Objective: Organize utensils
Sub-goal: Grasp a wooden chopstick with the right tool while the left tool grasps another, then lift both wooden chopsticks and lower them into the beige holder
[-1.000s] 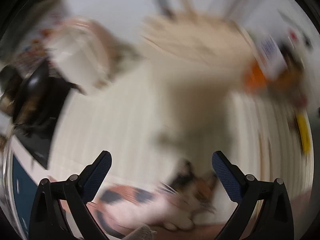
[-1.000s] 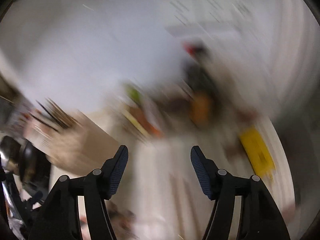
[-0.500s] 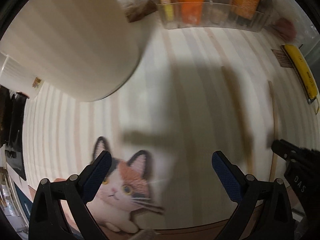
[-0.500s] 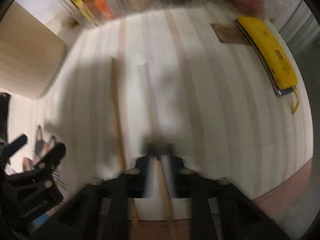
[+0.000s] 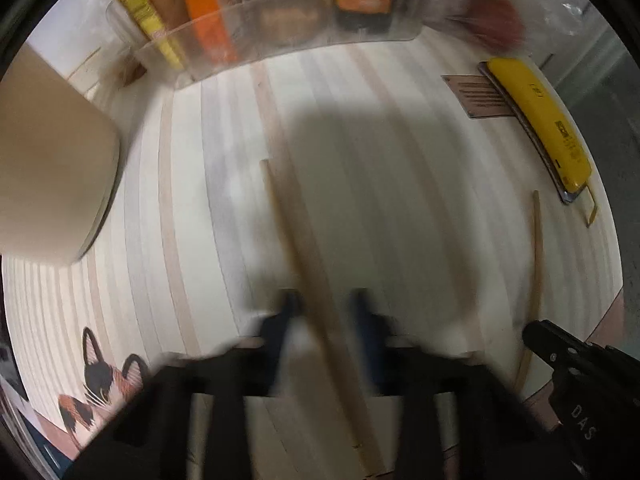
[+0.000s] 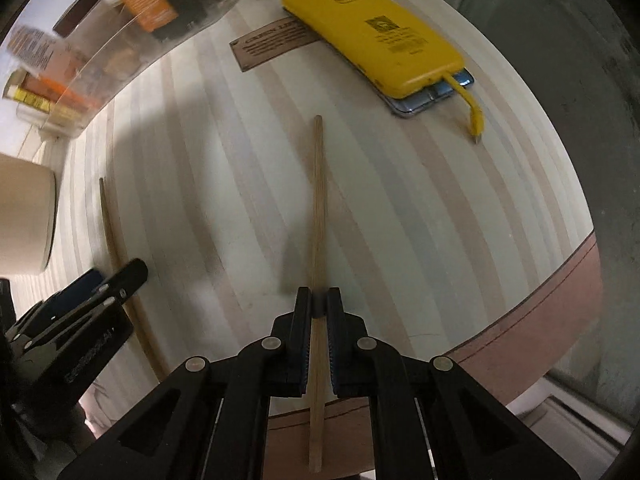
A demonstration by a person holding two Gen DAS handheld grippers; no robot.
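Note:
Two wooden chopsticks lie on the pale striped tabletop. One chopstick runs between the blurred fingers of my left gripper. Its jaws are closing around the stick, and a gap still shows on each side. In the right wrist view my right gripper is shut on the other chopstick, which sticks out ahead and behind the pads. The left gripper shows there at lower left over its chopstick. The right gripper and its chopstick appear at the left view's right edge.
A beige round container stands at the left. A clear bin of packets lines the back. A yellow device on a brown label lies at the back right. The table edge curves close on the right. A cat picture sits at front left.
Both grippers dropped toward the table. The right jaws went from apart to shut on a chopstick. The left jaws, wide before, have narrowed around the other chopstick.

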